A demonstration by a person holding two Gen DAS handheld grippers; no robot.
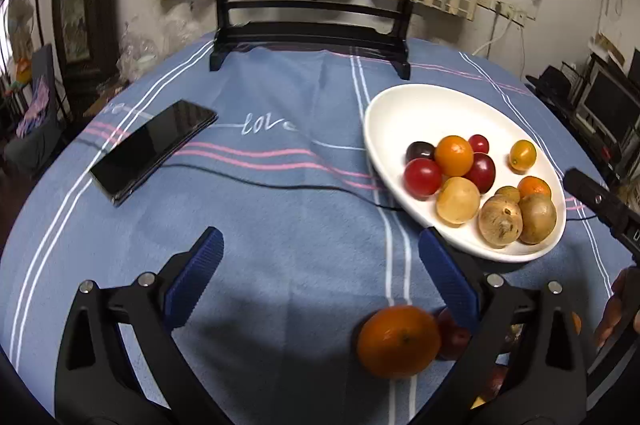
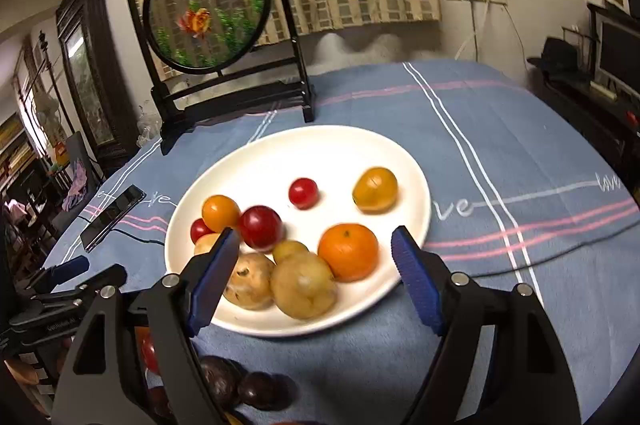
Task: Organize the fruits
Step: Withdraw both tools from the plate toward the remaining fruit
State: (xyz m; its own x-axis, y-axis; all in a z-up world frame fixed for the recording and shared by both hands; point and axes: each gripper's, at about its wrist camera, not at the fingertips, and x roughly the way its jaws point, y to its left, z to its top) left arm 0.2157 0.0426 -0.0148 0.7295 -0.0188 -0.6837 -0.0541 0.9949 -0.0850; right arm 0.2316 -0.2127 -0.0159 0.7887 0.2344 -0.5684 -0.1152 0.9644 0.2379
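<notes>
**Both grippers open over a table of fruit, nothing held**

A blue striped tablecloth (image 1: pixel 280 209) covers the table under both grippers. Beyond them at the far edge stands a dark framed round goldfish screen (image 2: pixel 206 5), ahead and to the left of the right gripper.

The white oval plate (image 2: pixel 320 149) lies directly ahead of the right gripper (image 2: pixel 316 261), whose blue-padded jaws stand apart with nothing between the pads; they frame the plate's near rim from above. From the left gripper (image 1: pixel 320 257) the same plate sits ahead and to the right, its near rim just past the right fingertip. The left gripper's jaws are spread wide over bare cloth and hold nothing.

A black phone (image 1: pixel 152 149) lies ahead and to the left of the left gripper, with a thin dark cable running across the cloth from it toward the plate.

On the plate, nearest the right gripper, sit two brown-skinned round fruits (image 2: pixel 304 285), touching each other. Just beyond them is a small orange (image 2: pixel 348 251), and farther back red cherry tomatoes (image 2: pixel 260 227) and a yellow-orange one (image 2: pixel 375 189).

Off the plate, a loose orange (image 1: pixel 398 341) rests on the cloth beneath the left gripper's right finger, with a small red fruit (image 1: pixel 452 335) touching it. Dark purple fruits (image 2: pixel 240 385) lie under the right gripper's left finger.
</notes>
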